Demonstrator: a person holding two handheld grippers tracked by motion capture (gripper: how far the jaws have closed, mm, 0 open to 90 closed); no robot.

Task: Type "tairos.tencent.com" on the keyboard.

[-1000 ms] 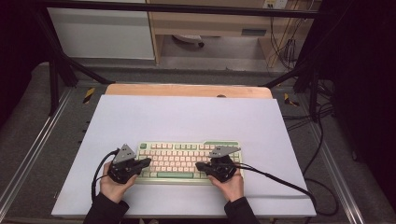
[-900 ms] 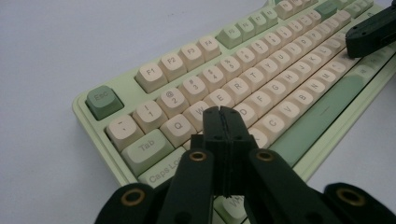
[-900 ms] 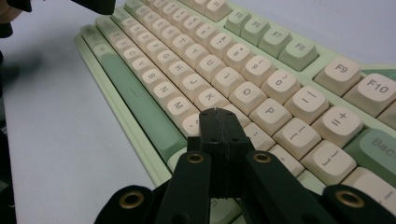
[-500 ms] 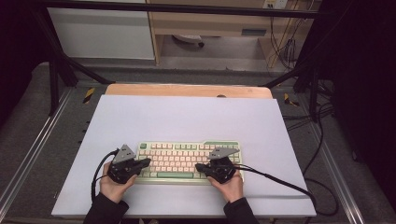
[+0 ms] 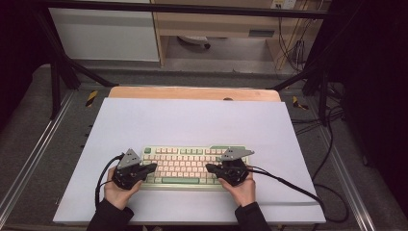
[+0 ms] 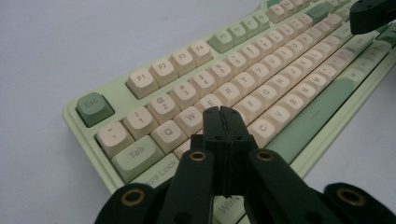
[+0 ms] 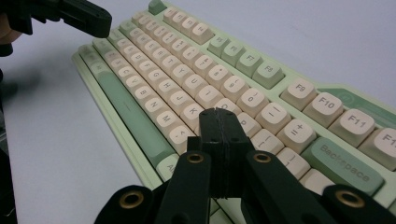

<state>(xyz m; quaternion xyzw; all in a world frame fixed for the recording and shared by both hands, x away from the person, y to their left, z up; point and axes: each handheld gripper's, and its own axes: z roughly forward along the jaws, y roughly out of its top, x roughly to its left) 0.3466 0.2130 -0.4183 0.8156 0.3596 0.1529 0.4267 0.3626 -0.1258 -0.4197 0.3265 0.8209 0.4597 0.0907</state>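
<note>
High view first: a pale green keyboard (image 5: 185,165) with cream keys lies near the front edge of the white table (image 5: 192,120), long side across it. Over its left end hangs the left gripper (image 5: 153,168), jaws pressed together with nothing between them, tips above the keys around the D in the left gripper view. Over the right end sits the right gripper (image 5: 210,168), likewise closed and empty, tips above the keys near L.

1. Keyboard (image 5: 185,166): pale green case, cream keycaps, sage green Esc, spacebar, Backspace.
2. Left gripper (image 5: 153,168) and right gripper (image 5: 210,168): black, brass-coloured rivets, grey top plates.
3. Table mat (image 5: 192,120): plain pale lavender-white.
</note>
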